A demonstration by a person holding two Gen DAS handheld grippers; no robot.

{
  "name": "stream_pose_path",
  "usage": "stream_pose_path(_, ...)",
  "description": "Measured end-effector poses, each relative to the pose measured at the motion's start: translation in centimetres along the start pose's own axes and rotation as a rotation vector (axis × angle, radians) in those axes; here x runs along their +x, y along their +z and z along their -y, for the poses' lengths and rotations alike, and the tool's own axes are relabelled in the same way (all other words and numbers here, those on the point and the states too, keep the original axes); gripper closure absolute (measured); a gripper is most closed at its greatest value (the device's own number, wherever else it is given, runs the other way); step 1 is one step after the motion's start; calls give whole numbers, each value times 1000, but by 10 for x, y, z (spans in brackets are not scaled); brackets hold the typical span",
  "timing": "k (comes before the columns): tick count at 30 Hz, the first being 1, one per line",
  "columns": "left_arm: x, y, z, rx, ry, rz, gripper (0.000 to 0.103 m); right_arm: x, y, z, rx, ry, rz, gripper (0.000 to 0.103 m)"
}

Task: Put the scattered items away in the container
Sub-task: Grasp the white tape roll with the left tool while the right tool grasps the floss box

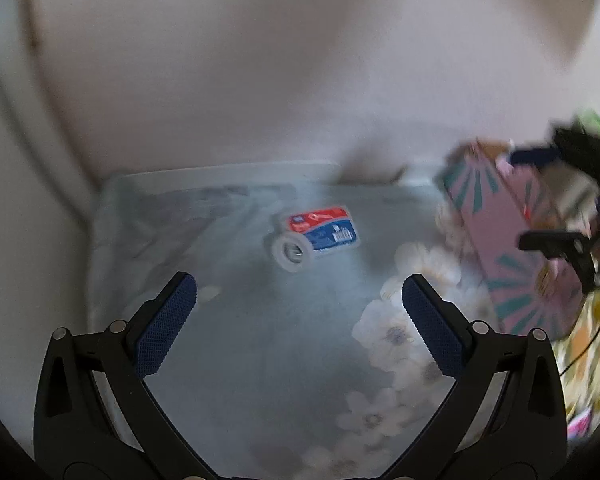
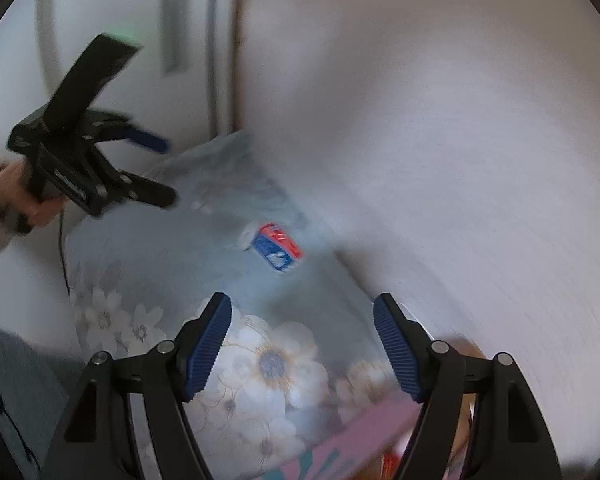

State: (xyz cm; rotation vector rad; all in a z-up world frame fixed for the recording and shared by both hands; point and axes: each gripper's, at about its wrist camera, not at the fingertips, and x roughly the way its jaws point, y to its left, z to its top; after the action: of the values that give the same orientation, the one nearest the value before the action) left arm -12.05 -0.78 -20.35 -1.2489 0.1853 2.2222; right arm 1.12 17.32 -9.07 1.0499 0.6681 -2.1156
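Observation:
A white tape roll on a red and blue card (image 1: 314, 237) lies on the grey-blue floral cloth (image 1: 260, 340), ahead of my left gripper (image 1: 299, 296), which is open and empty above the cloth. The pink patterned box (image 1: 512, 240) stands at the right. My right gripper (image 1: 556, 242) hovers over the box. In the right wrist view my right gripper (image 2: 302, 320) is open and empty, the tape pack (image 2: 276, 247) lies ahead, the pink box's rim (image 2: 352, 440) shows at the bottom, and my left gripper (image 2: 156, 168) is at upper left.
A white wall (image 1: 300, 60) rises behind the cloth-covered surface. A white door with a recessed handle (image 2: 176, 20) stands at the far left corner. A colourful floral fabric (image 1: 588, 352) lies right of the box. Both views are blurred.

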Motion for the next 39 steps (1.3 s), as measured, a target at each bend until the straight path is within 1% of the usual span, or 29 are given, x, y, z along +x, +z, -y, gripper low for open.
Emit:
stream_pose_path(2,30,-1,-4,41,0,-42,0,29,7,-2,-63,40,-52,33)
stream_pose_path(4,51,0,-10,53,-16,-64,1,60,11,-4,-131,64,-104,33)
stream_pose_path(6,61,2,-15,62,-16,-68,1,87,14,-3,-179,81,-144,33)
stream_pose_path(9,80,5,-24,82,-17,-93,2,123,20,4,-199,113,-182,33)
stream_pose_path(11,90,6,-29,90,-34,-119,2,143,24,9,-202,130,-212,33)
stream_pose_path(14,98,6,-28,133,-30,-130,2,163,29,13,-226,159,-242,33)
stream_pose_path(22,110,5,-9,257,-51,-139,3,184,38,5,-307,215,-279,33)
stream_pose_path(23,112,5,-7,268,-53,-142,5,186,39,3,-317,217,-282,33)
stream_pose_path(25,116,5,-5,284,-60,-148,12,192,41,1,-336,223,-293,33)
stream_pose_path(27,119,6,-6,282,-70,-155,23,197,42,-2,-354,233,-298,33)
stream_pose_path(31,120,5,-7,291,-68,-147,28,199,46,-6,-379,253,-285,33)
stream_pose_path(32,120,5,-7,291,-68,-147,30,200,47,-6,-380,265,-285,33)
stream_pose_path(33,120,5,-7,295,-62,-145,36,200,47,-6,-378,275,-285,33)
stream_pose_path(34,119,5,-7,300,-53,-142,39,201,47,-6,-377,286,-285,37)
stream_pose_path(35,119,5,-7,303,-51,-141,45,201,48,-7,-376,293,-286,42)
stream_pose_path(36,117,5,-7,303,-57,-139,53,202,47,-7,-374,296,-290,51)
stream_pose_path(38,116,6,-7,303,-65,-141,61,202,47,-7,-373,292,-291,53)
stream_pose_path(39,116,6,-6,305,-66,-141,62,202,48,-8,-372,286,-290,53)
